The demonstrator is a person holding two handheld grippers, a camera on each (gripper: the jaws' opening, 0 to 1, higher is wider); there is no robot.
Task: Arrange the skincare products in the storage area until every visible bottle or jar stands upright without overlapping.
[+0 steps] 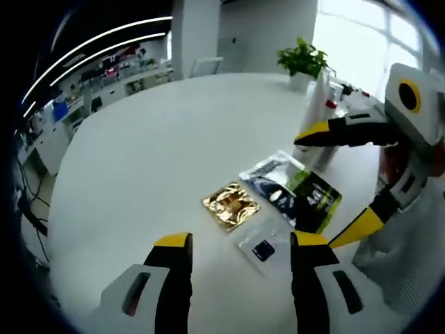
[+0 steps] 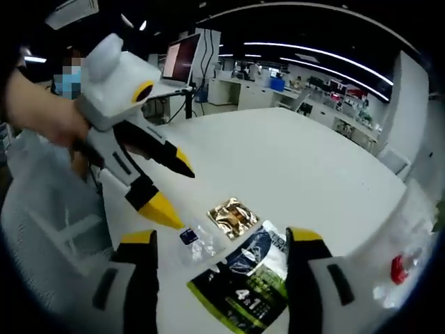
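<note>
On the round white surface point(image 1: 139, 160) lay a small cluster of flat sachets: a crinkled gold foil sachet point(image 1: 230, 204), a clear plastic sachet with a dark square insert point(image 1: 261, 247), a silver-and-dark-blue foil pouch point(image 1: 273, 177) and a black-and-green printed pouch point(image 1: 316, 202), the last two overlapping at their edges while the gold one sat just beside them. In the left gripper view a pale upright bottle point(image 1: 321, 111) stood at the far side near a potted green plant point(image 1: 304, 61), and a clear bottle with a red part point(image 2: 400, 268) showed blurred at the edge of the right gripper view. The left hand-held gripper point(image 1: 240, 243) hovered above the sachets with its jaws spread and nothing between them; the right hand-held gripper point(image 2: 219, 243) was likewise released and empty, over the black-and-green pouch. The sachets looked very light, thin and limp, with slick foil or film faces that would likely slide under the jaw tips and buckle if pinched mid-face. A grip on a sealed edge or corner seemed the safest hold, and standing them upright would probably need support. The bottles looked stiffer, best taken around the body.
</note>
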